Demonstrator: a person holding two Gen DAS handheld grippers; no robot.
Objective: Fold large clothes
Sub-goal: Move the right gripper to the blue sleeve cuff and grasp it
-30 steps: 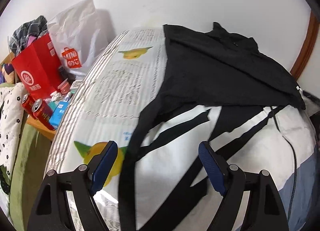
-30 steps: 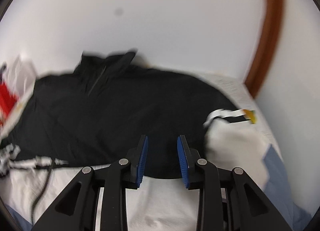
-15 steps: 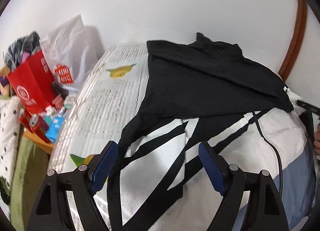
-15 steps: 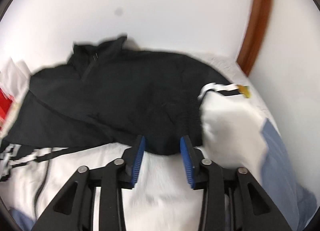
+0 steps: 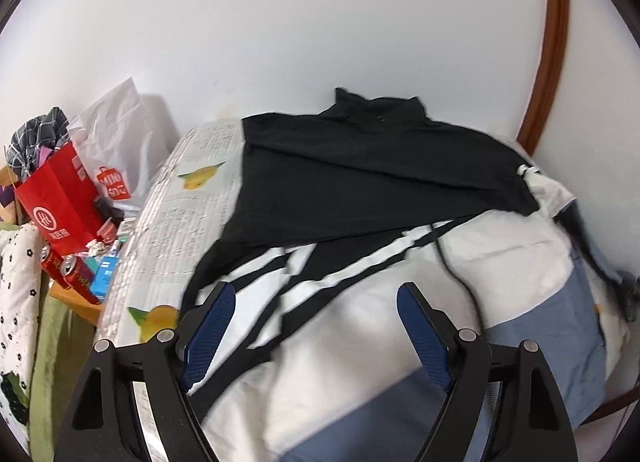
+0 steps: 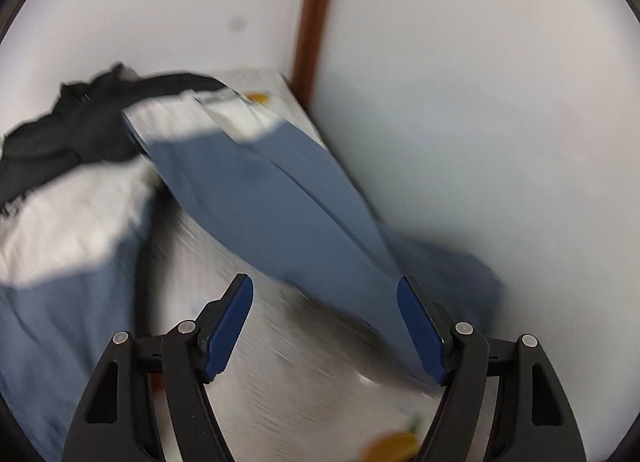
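Both grippers are black, angular frames with triangular cut-outs. The left gripper (image 5: 314, 332) and right gripper (image 6: 325, 328) carry textured blue pads. Round silver screws mark each finger's joints.

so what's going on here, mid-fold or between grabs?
Between grabs. A black, white and blue jacket lies spread on the bed, its black top part folded down over the white middle. The left gripper hangs open above the striped part, holding nothing. The right gripper is over the blue sleeve by the wall, jaws opening, with nothing pinched between them; that view is blurred.
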